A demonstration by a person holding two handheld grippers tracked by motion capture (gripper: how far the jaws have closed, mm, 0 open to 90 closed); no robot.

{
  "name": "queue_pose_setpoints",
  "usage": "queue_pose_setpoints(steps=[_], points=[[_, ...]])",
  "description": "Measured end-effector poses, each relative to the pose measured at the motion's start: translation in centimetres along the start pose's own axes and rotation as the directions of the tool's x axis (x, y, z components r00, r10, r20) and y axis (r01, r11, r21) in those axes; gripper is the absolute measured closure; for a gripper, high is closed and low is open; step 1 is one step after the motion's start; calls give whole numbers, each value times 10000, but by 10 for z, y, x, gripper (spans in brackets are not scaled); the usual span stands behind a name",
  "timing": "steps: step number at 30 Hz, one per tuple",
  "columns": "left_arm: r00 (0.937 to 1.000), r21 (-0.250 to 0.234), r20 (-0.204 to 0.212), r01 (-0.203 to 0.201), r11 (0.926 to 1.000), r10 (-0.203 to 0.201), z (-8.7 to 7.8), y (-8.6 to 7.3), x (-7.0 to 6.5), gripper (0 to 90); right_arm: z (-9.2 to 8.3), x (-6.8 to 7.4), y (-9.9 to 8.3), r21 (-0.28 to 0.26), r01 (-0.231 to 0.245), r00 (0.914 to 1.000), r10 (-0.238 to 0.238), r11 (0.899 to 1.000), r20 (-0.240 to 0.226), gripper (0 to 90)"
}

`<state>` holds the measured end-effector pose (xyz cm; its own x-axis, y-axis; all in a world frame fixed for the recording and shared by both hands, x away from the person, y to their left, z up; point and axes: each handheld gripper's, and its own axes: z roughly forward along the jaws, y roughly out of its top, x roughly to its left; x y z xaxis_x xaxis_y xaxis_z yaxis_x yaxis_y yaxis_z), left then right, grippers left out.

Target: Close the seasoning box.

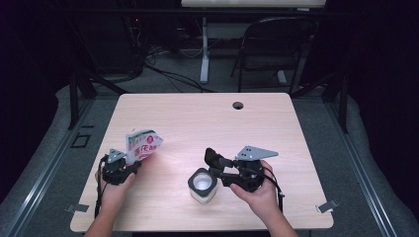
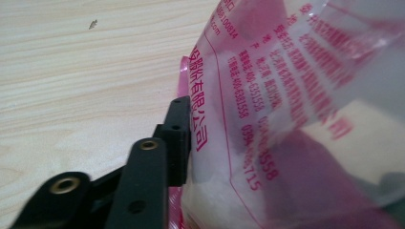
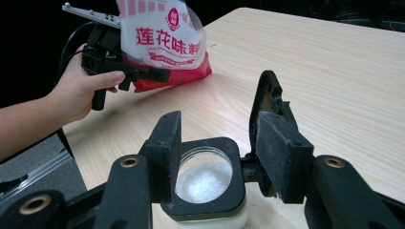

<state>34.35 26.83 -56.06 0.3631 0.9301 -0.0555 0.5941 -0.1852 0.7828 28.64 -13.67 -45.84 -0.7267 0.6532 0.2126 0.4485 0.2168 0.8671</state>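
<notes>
While the left gripper's [image 1: 129, 167] 2 black fingers [image 2: 177, 138] flank the lower corner of a clear and red plastic seasoning bag printed with red characters [image 1: 142, 144], the nearer finger lies against the film in the left gripper view; the far finger is hidden behind the plastic, so whether they pinch the bag I cannot tell. That bag stands tilted on the pale wooden bench [image 1: 197, 123] toward its left side, its red base [image 3: 172, 78] on the wood in the right gripper view, white grains showing through the film [image 2: 210, 191]. A hand [image 1: 114, 190] wraps the left gripper from below, and a grey three-cornered plate [image 1: 116, 155] sits on top of it. At the right gripper [image 1: 215, 165], the 2 fingers [image 3: 282, 152] stand apart, unclamped, with the jar's rim between them from its own camera; the high view places them just beside and above the jar, and no pad presses on it. This small white square jar with a black square collar [image 1: 202, 185] stands upright on the bench near its front edge, well apart from the bag, holding white crystals [image 3: 203, 181] in its round mouth. Another hand [image 1: 257, 195] grips the right gripper from the right, under its grey plate [image 1: 254, 152].
</notes>
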Motion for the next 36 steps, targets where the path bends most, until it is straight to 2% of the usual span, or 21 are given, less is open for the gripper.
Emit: queue_pose_setpoints(steps=[4,7,10,16,20,23,28,36], points=[[9999,14,-37,-97,10000,97,0,-1,-1,536,-1,0,0,64,76,10000,-77,10000,35,514],[9997,-219,-105,-210,9995,208,-1,-1,-2,493,-1,0,0,13,78,9999,-78,10000,73,509],[9997,-440,-90,-212,9988,208,-2,0,-3,481,-1,-1,0,-1,145,9995,-145,9999,279,508],[10000,-589,-77,-54,9983,49,-6,1,-3,481,-1,0,0,-52,156,9997,-155,9999,167,498],[9999,-701,-95,-117,9975,110,-10,4,-4,471,0,0,0,-195,185,9997,-182,9996,132,499],[9996,-870,-164,-224,9960,210,-14,6,-7,431,0,0,0,-241,278,9995,-274,9993,141,501],[9996,-1001,-31,-268,9946,266,-16,8,-11,402,0,1,0,-80,271,9994,-269,9996,222,488],[9982,-1124,288,-490,9925,525,-21,11,-20,402,-1,0,0,-217,80,9998,-76,9997,161,494]])
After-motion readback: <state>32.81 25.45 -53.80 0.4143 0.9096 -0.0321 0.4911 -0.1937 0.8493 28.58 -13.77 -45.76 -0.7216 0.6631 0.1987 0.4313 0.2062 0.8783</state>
